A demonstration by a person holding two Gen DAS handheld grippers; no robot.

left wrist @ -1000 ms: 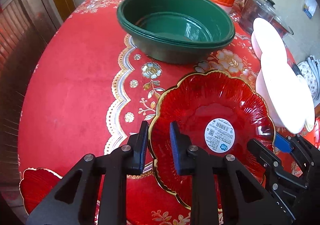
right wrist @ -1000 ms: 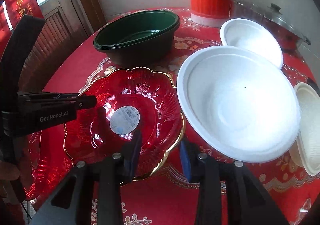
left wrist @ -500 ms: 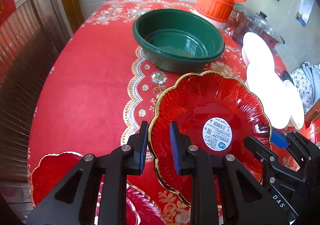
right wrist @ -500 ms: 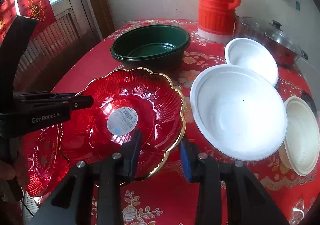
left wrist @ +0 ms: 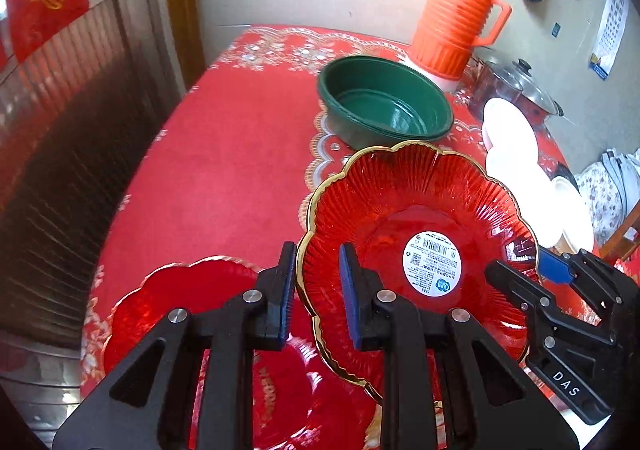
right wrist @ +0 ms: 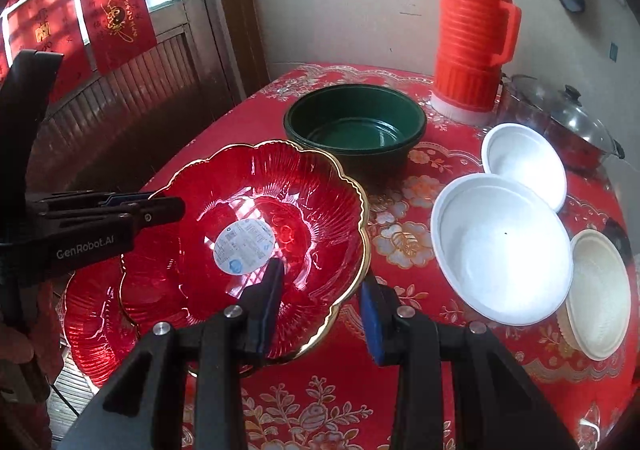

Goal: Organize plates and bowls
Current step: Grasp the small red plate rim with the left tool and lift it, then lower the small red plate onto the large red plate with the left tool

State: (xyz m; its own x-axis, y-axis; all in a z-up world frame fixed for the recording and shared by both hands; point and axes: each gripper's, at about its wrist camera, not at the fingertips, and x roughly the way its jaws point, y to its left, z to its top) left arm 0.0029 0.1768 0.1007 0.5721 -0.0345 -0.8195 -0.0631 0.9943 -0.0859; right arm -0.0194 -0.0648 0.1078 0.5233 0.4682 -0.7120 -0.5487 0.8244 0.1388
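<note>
A red glass flower-shaped plate (left wrist: 416, 210) with a gold rim and a white sticker is held up off the table by both grippers. My left gripper (left wrist: 318, 290) is shut on its left rim. My right gripper (right wrist: 322, 306) is shut on its right rim; the plate (right wrist: 260, 218) fills the middle of the right wrist view. A second red plate (left wrist: 192, 306) lies on the table below, at the near left edge; it also shows in the right wrist view (right wrist: 92, 322). The right gripper also shows in the left wrist view (left wrist: 516, 270).
A green bowl stack (right wrist: 356, 130) stands mid-table, an orange thermos (right wrist: 472, 30) behind it. A small white bowl (right wrist: 524, 162), a large white bowl (right wrist: 504, 250) and a cream bowl (right wrist: 600, 294) lie at right. A lidded glass pot (right wrist: 568, 118) is far right.
Both grippers have lifted the red plate up and drawn it back toward the near left. The second red plate has come into view beneath it.
</note>
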